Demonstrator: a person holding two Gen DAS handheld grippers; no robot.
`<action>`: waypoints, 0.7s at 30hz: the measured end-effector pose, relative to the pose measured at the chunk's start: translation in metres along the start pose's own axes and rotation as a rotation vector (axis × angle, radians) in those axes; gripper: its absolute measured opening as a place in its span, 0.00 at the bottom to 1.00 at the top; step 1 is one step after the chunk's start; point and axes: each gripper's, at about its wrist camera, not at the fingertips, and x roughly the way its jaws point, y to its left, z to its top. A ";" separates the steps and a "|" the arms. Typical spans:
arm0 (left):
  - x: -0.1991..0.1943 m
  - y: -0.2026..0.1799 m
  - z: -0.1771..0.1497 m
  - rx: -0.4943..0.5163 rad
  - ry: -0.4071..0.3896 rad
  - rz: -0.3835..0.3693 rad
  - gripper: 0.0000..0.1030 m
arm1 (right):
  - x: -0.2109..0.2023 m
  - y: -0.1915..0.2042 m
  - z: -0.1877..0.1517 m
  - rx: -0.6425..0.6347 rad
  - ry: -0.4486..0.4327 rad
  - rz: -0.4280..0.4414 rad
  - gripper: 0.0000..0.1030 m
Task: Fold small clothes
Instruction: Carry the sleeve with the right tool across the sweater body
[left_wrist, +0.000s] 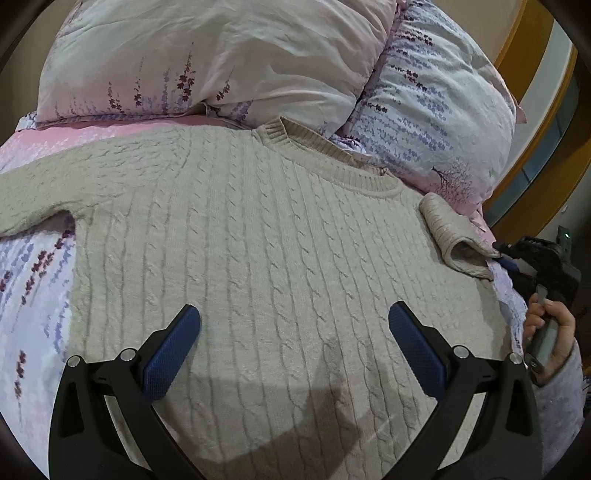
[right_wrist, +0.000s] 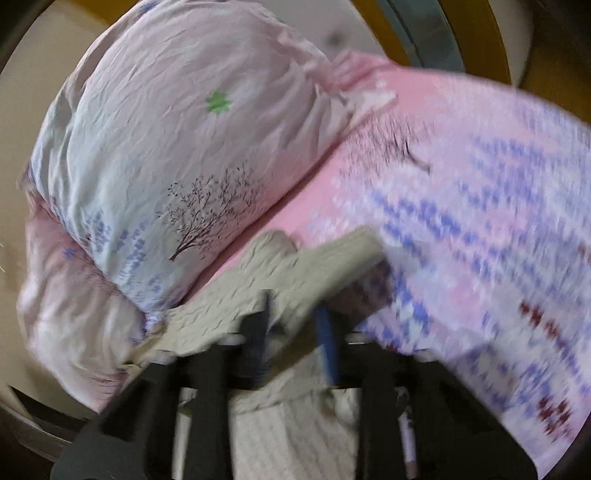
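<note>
A beige cable-knit sweater (left_wrist: 258, 240) lies flat on the bed, collar toward the pillows. Its left sleeve (left_wrist: 44, 192) stretches out to the left. Its right sleeve (left_wrist: 454, 236) is lifted and folded in over the body's right edge. My left gripper (left_wrist: 294, 325) is open and empty, hovering just above the sweater's lower middle. My right gripper (left_wrist: 502, 256) is at the right edge, pinching the sleeve cuff. In the blurred right wrist view the right gripper (right_wrist: 295, 314) has its blue pads close together on the beige sleeve (right_wrist: 295, 273).
Two floral pillows (left_wrist: 207, 59) (left_wrist: 436, 110) lie past the collar. The pink and lavender floral bedsheet (left_wrist: 33, 288) (right_wrist: 480, 221) surrounds the sweater. A wooden frame (left_wrist: 532, 122) runs along the far right.
</note>
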 end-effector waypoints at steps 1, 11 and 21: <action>-0.003 0.003 0.002 -0.003 -0.005 -0.010 0.99 | -0.004 0.005 0.001 -0.036 -0.018 0.004 0.09; -0.024 0.053 0.047 -0.209 -0.096 -0.312 0.99 | -0.005 0.157 -0.055 -0.445 0.088 0.385 0.07; 0.022 0.068 0.068 -0.388 0.039 -0.429 0.84 | 0.068 0.218 -0.151 -0.622 0.369 0.410 0.07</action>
